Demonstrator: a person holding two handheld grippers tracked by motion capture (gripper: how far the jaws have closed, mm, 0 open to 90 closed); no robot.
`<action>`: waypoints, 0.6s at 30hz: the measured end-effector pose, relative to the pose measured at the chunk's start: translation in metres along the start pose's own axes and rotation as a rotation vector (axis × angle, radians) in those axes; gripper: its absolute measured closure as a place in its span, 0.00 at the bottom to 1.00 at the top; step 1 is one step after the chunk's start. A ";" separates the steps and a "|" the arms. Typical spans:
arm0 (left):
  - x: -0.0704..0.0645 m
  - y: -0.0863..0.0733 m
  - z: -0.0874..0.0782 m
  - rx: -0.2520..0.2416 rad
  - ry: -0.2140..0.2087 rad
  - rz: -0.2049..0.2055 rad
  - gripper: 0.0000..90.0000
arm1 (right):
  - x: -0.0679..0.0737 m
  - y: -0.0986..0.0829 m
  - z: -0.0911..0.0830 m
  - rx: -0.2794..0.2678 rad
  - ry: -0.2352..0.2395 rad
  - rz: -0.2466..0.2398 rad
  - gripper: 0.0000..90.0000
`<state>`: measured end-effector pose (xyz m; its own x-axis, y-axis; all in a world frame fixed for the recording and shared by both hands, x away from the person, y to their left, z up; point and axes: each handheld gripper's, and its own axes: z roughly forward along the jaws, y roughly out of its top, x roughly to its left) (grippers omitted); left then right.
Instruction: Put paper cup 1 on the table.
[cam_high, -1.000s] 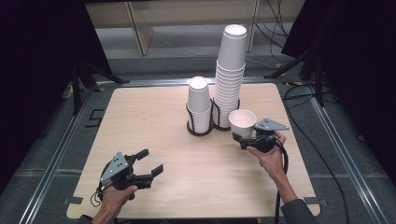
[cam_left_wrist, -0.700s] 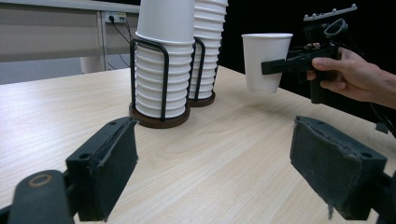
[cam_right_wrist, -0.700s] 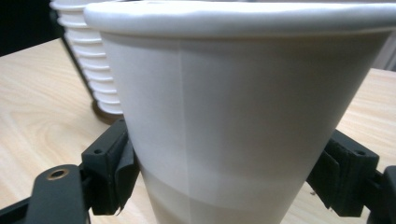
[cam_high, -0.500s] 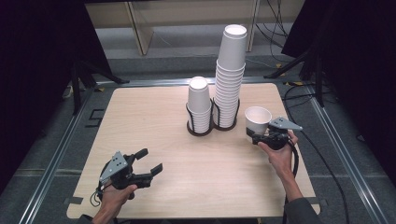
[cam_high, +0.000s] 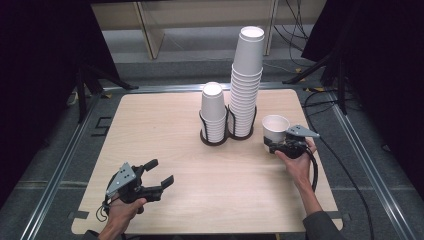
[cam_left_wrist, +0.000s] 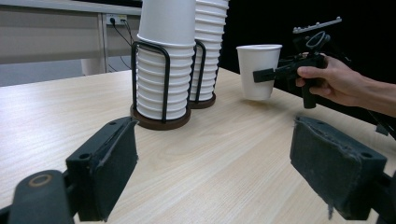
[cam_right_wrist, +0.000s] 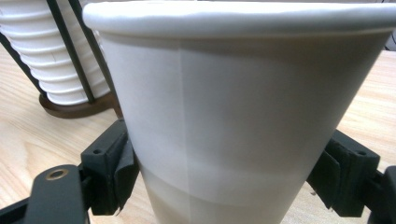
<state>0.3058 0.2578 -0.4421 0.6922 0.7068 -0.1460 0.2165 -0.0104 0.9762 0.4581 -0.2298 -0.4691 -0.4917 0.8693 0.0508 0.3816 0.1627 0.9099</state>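
Clamped on a single paper cup, the right gripper holds it upright just off the table, beside the taller cup stack; setting it down gently seems next. Left gripper rests wide and empty. Its view shows the gap beneath the cup.

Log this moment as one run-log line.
right gripper: shut on single paper cup, upright, off the table | left gripper: open, empty | two cup stacks in holders
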 end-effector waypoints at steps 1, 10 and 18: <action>0.000 0.000 0.000 0.000 -0.001 0.000 0.16 | 0.000 -0.001 0.001 0.003 0.001 0.001 0.22; 0.000 0.000 0.000 -0.010 -0.006 -0.004 0.16 | -0.003 -0.004 0.006 0.042 0.006 0.003 0.21; 0.001 0.000 0.000 -0.002 -0.006 0.004 0.16 | -0.002 -0.006 0.003 0.091 0.004 -0.017 0.17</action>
<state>0.3061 0.2586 -0.4422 0.6970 0.7026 -0.1434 0.2128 -0.0116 0.9770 0.4584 -0.2310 -0.4761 -0.5020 0.8640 0.0376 0.4428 0.2194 0.8693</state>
